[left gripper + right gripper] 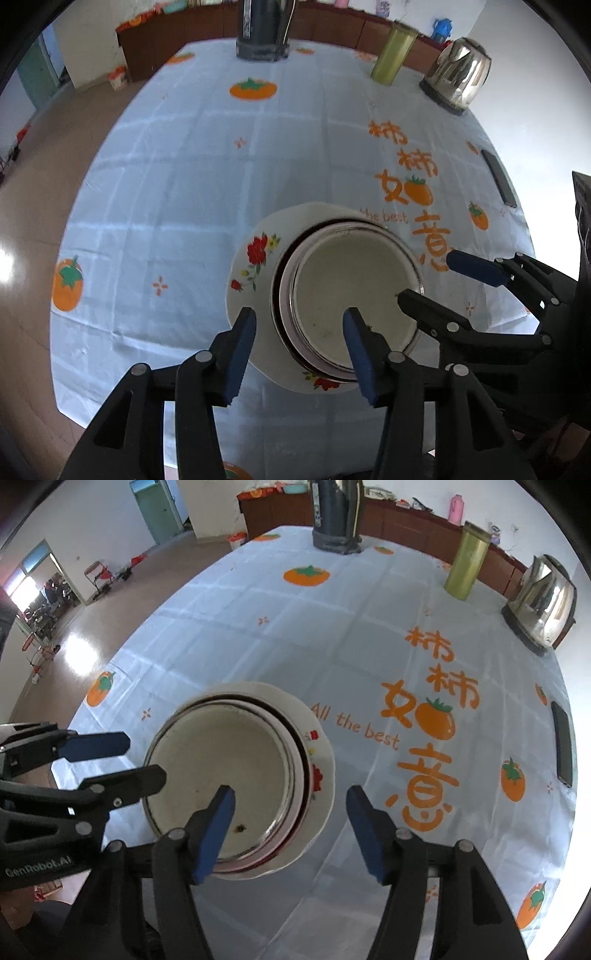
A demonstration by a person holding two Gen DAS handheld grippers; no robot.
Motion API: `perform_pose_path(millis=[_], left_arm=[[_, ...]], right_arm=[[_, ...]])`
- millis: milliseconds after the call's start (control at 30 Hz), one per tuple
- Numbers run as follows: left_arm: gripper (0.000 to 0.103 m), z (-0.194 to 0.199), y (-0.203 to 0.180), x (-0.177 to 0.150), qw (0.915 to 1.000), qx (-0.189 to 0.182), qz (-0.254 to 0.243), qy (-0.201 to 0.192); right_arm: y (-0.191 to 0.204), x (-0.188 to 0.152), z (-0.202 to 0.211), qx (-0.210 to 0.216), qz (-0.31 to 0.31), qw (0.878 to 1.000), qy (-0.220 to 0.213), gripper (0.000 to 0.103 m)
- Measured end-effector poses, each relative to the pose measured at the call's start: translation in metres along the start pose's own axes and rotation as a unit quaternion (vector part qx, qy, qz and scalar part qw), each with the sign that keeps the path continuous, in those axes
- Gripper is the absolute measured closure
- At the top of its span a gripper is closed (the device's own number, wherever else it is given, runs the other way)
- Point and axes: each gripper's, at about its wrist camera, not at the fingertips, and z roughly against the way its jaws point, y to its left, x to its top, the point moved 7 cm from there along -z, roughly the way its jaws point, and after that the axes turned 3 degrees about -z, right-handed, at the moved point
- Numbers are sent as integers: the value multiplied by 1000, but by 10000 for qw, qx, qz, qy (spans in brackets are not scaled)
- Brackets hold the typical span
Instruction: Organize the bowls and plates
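Note:
A metal bowl (354,288) (221,760) with a cream inside sits nested in a stack on a white floral plate (251,295) (325,775), on the persimmon-print tablecloth. My left gripper (301,350) is open and straddles the stack's left rim: one pad hangs over the plate, the other inside the bowl, and neither presses. My right gripper (291,830) is open across the stack's right rim, one pad over the bowl and the other beyond the plate's edge. Each gripper also shows in the other's view: the right gripper (424,277) and the left gripper (146,758).
At the table's far end stand a dark thermos jug (262,29) (336,517), a yellow-green canister (393,55) (467,561) and a steel kettle (460,74) (543,602). A dark phone (500,179) (563,746) lies near the right edge. The floor drops off to the left.

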Motion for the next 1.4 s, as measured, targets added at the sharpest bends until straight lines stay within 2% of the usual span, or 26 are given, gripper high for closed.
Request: perform_pose_path(millis=[100,200,267,367,533,733,1167,1400], left_arm=[[51,16,-3,4,9995,107,-129,-277],[51,35,-7,10,9969,216,-286,-701],[51,46,-10,14,9943,299,-375,-957],[51,60,-15,18,9905,347,-446,-1255],[51,85,-22,22,9814,385,-544,-1798],[51,98,-25,22,9759,408,-638,-2046],[51,116,-15,17,9686,459,-525,-2388],[51,118,-12,17,9692,344,-468,-2395]], right_arm=[[-1,0,17,-58,-16,9998,-195,39],[-4,4,48,-277,-58,9967,-767,39],[-10,8,77,-572,-101,9888,-1375,29],[-14,9,109,-764,-170,9772,-1973,26],[-14,6,139,-925,-222,9652,-2434,24],[-10,4,154,-1016,-289,9587,-2641,21],[3,-4,173,-1103,-279,9525,-2824,13],[8,-5,173,-1087,-263,9512,-2876,13]])
